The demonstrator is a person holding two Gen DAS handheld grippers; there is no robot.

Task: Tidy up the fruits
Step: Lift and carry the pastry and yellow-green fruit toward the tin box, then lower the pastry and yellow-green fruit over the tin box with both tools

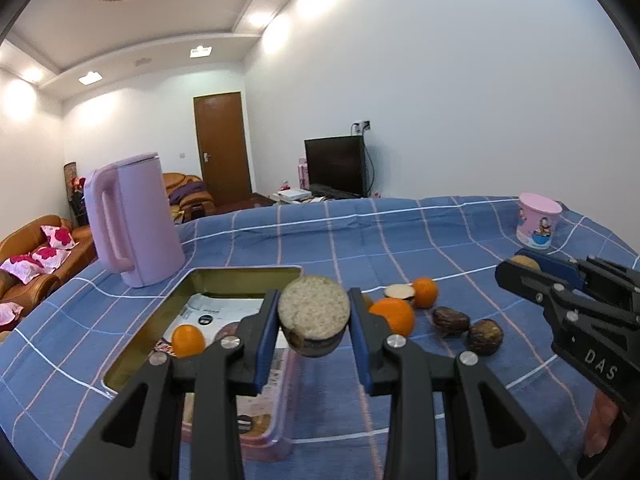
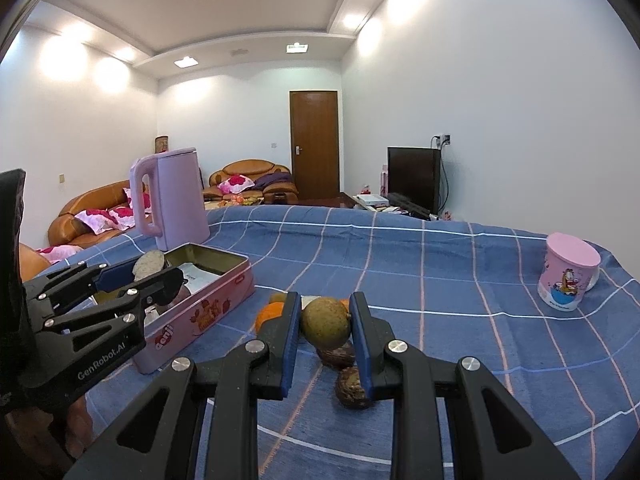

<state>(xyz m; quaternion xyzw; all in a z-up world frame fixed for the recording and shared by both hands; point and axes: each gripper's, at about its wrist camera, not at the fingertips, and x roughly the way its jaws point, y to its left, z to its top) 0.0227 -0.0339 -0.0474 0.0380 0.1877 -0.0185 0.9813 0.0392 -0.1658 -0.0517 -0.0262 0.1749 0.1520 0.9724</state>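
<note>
My left tongs (image 1: 314, 320): clamped on a halved fruit (image 1: 314, 312), pale cut face up, above the pink tin (image 2: 200, 314).
My right tongs (image 2: 325, 322): closed on a greenish round fruit (image 2: 326, 322), just above two brown fruits (image 2: 352, 388).
Tin: one orange (image 1: 188, 340), printed paper.
Oranges (image 1: 394, 316) lie beyond the left tongs.
Lettering: "GenRobot.AI", "DAS".

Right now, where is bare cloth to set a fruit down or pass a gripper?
Free: the wide stretch of cloth between the tin and the cup, and the far cloth behind it, right of the kettle. Crowded: the fruit cluster beside the tin, where both grippers work.
</note>
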